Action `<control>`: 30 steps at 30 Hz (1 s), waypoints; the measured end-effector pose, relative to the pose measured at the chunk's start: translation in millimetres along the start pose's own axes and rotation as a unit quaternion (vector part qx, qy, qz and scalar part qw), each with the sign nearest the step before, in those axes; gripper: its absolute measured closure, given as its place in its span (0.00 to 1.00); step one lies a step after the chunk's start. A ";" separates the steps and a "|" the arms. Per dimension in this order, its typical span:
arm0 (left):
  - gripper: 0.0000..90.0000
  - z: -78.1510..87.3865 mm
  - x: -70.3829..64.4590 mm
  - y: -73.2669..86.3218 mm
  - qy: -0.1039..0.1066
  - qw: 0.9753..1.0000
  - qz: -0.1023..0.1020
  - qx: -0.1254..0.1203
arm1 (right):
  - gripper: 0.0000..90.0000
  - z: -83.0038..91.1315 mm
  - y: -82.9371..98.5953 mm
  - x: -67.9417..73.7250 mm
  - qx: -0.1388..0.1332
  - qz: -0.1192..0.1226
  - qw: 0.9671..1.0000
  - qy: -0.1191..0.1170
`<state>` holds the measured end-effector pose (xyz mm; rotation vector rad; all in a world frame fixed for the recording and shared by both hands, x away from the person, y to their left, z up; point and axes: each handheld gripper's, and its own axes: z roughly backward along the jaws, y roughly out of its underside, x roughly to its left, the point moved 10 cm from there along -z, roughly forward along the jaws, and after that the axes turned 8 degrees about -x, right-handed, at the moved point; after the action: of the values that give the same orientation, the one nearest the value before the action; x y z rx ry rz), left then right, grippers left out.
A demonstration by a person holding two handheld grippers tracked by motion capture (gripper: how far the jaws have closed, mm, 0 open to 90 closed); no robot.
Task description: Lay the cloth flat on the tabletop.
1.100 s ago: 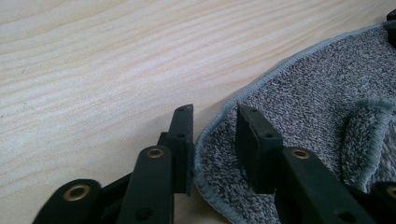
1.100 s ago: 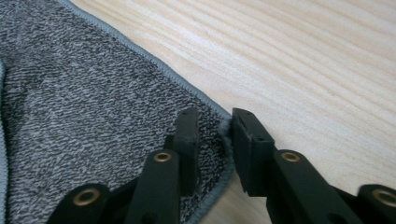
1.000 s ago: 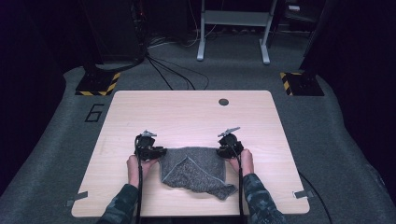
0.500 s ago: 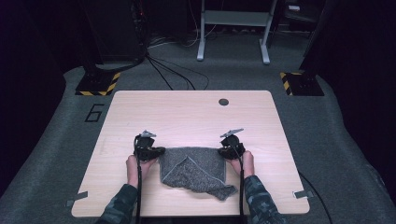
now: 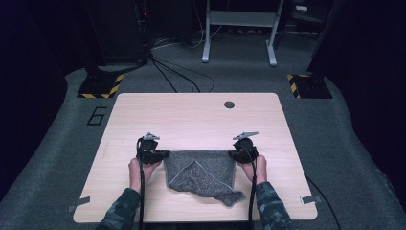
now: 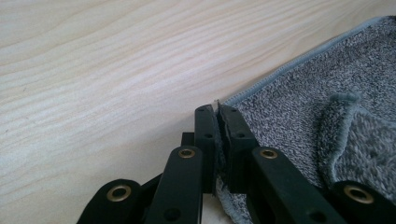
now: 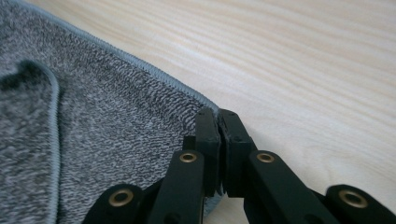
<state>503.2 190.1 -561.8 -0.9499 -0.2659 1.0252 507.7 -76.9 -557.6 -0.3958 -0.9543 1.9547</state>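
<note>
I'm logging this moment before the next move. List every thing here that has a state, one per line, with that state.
Grey towel: lying on the table, partly folded, one flap turned over, far edge stretched between the grippers.
Left gripper: shut on the towel's corner.
Right gripper: shut on the towel's other far corner.
Wooden table: bare beyond the towel except for a small round dark spot.

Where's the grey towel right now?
In the high view, the grey towel lies on the table's near half, stretched between the left gripper and right gripper, which pinch its far corners.

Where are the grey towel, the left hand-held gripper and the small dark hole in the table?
grey towel (image 5: 203,172), high view, middle.
left hand-held gripper (image 5: 165,153), high view, jaw tips.
small dark hole (image 5: 229,104), high view, centre.
</note>
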 end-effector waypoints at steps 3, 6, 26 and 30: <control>0.96 -4.0 0.6 -2.7 0.004 1.000 -0.007 0.012 | 0.98 1.1 -3.5 -3.0 0.001 -0.003 1.000 0.004; 0.97 -5.3 1.2 -6.7 0.002 1.000 -0.007 0.009 | 0.98 2.1 -11.1 -5.7 -0.001 0.000 1.000 0.007; 0.98 73.6 15.1 -234.0 -0.075 0.979 -0.123 -0.143 | 0.99 71.8 -240.3 -37.8 -0.157 0.093 0.979 0.091; 0.98 81.5 4.7 -219.3 -0.058 0.979 -0.132 -0.147 | 0.99 97.4 -241.1 -26.5 -0.186 0.109 0.973 0.079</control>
<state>590.1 199.6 -344.7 -1.0882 -0.6388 0.8100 605.0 -72.1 -315.1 -0.8887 -1.2149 1.8997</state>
